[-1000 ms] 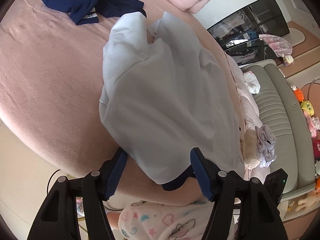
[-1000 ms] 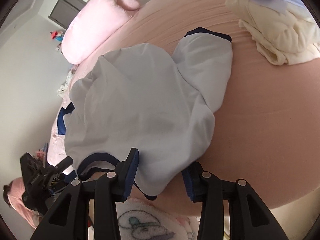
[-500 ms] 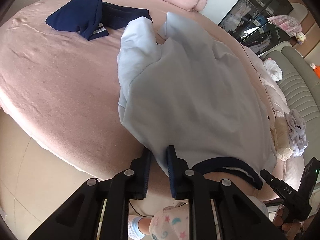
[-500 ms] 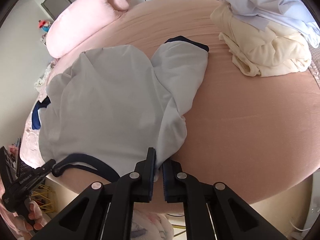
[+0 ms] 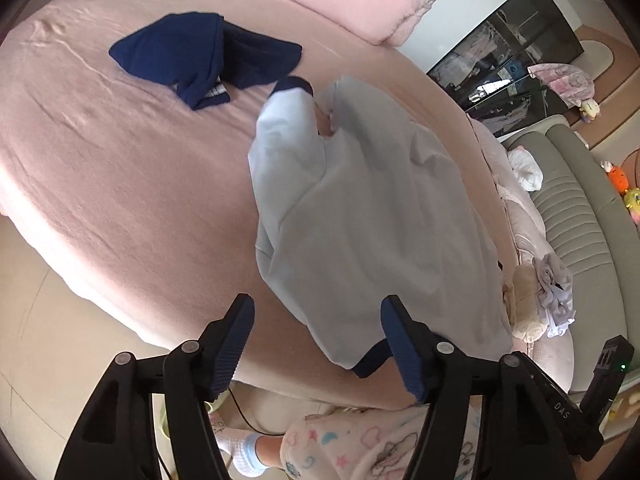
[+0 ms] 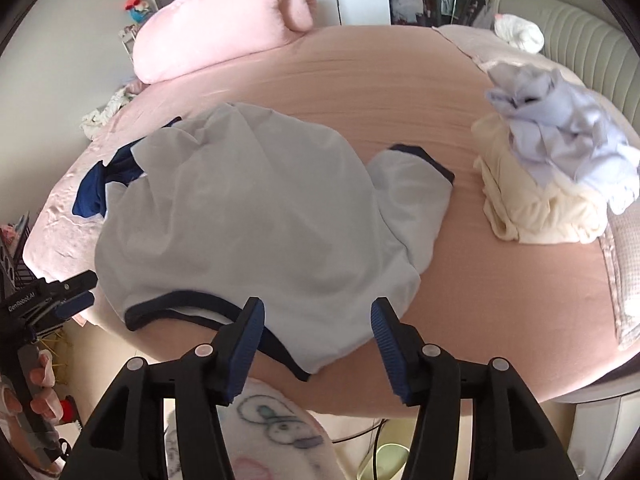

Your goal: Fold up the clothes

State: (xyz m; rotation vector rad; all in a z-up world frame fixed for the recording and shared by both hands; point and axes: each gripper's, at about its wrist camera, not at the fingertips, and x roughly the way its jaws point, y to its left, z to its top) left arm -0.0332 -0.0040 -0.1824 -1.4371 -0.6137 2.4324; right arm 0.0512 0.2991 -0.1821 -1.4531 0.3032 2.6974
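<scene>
Shirt: soft pale-blue cotton T-shirt with navy trim (image 6: 256,216), rumpled, lying at the near edge of the round pink bed (image 6: 500,276).
Left claw (image 5: 317,338): ribbed pads opening, clear of cloth.
Right claw (image 6: 317,330): opening, gripping nothing.

The pink bed (image 6: 500,264) carries a pale shirt (image 6: 256,216) (navy-trimmed) and pillow (image 6: 224,28).

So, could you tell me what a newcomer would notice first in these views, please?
A pale shirt with navy trim lies spread across the pink bed, its collar at the near edge. Beyond it lies a crumpled navy garment. To the right, lilac clothes sit on a cream pile.
</scene>
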